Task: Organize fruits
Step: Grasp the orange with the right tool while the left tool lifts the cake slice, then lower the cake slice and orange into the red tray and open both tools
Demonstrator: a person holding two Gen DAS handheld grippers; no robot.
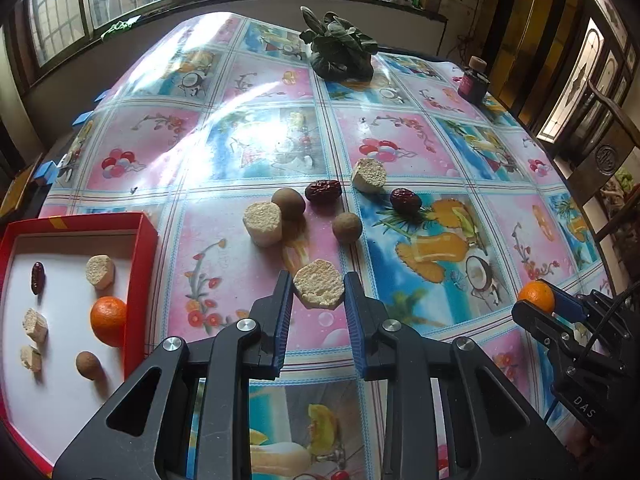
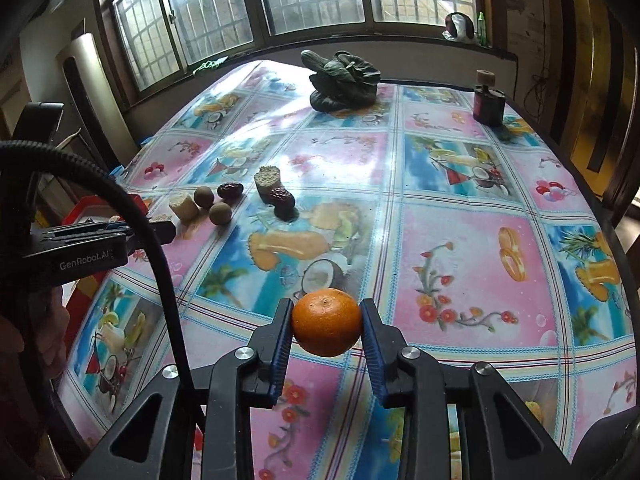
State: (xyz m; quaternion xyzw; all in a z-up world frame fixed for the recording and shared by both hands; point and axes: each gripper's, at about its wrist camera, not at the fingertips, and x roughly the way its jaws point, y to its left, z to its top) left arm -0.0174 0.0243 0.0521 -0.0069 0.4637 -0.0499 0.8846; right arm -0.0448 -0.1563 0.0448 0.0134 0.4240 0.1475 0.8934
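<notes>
While the left hand-held gripper (image 1: 319, 292) clamps a pale crumbly cake (image 1: 319, 290) between its blue pads above the surface (image 1: 400, 128), the right hand-held gripper (image 2: 326, 322) squeezes a mandarin (image 2: 326, 322). Left of the held cake sits the red box (image 1: 142, 264), holding another mandarin (image 1: 108, 320), a red date (image 1: 38, 278), a longan (image 1: 89, 365) and cake pieces. Beyond the held cake lie two more cakes, two longans and two dates.
</notes>
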